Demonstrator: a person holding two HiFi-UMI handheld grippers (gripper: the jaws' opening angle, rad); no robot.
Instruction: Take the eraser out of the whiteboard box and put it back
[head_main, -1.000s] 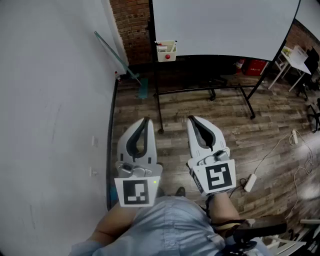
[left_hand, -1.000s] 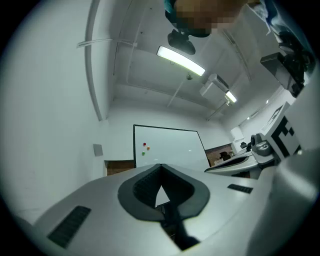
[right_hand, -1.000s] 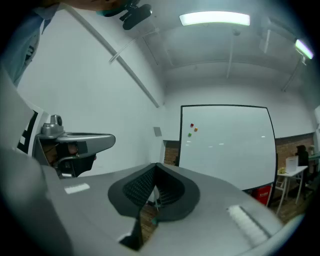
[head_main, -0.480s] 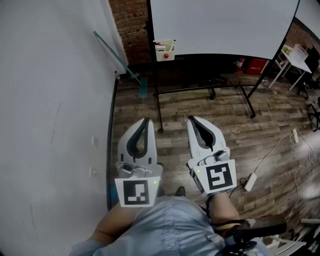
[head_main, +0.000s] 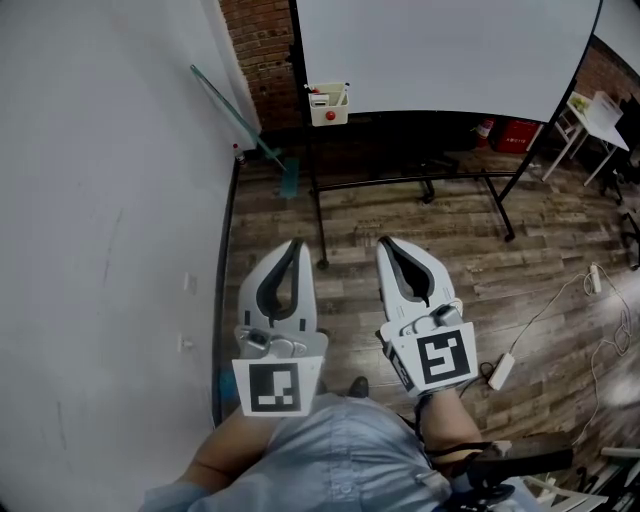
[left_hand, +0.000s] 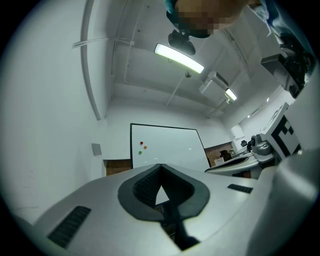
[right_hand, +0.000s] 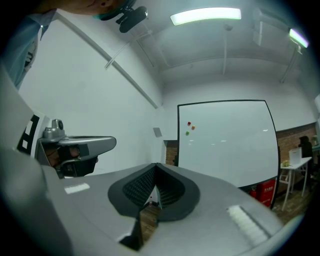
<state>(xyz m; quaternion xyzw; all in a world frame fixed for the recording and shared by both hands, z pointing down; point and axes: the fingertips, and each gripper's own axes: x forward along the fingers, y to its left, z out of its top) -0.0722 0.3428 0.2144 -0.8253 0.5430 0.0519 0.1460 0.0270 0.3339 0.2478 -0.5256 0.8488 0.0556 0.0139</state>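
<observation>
Two grippers, both empty. The left gripper (head_main: 292, 243) has its jaws closed tip to tip with nothing between them, and the right gripper (head_main: 384, 242) is the same. They point forward side by side, low in the head view, above the wooden floor (head_main: 400, 215).

The whiteboard box (head_main: 330, 103) hangs at the lower left corner of the whiteboard (head_main: 440, 50), well apart from us across open floor. We cannot make out the eraser at this range. We judge it sits inside the box, where a few small items show above the rim.

Bearing: the box lies straight ahead, between the lines of the two grippers and marginally toward the left one. Neither has a clear advantage in reach. Its long axis runs along the board face, across our line of approach, with the opening upward.

We judge the task not yet begun. It calls for closing the gap first, then opening one gripper's jaws before reaching in from above.
</observation>
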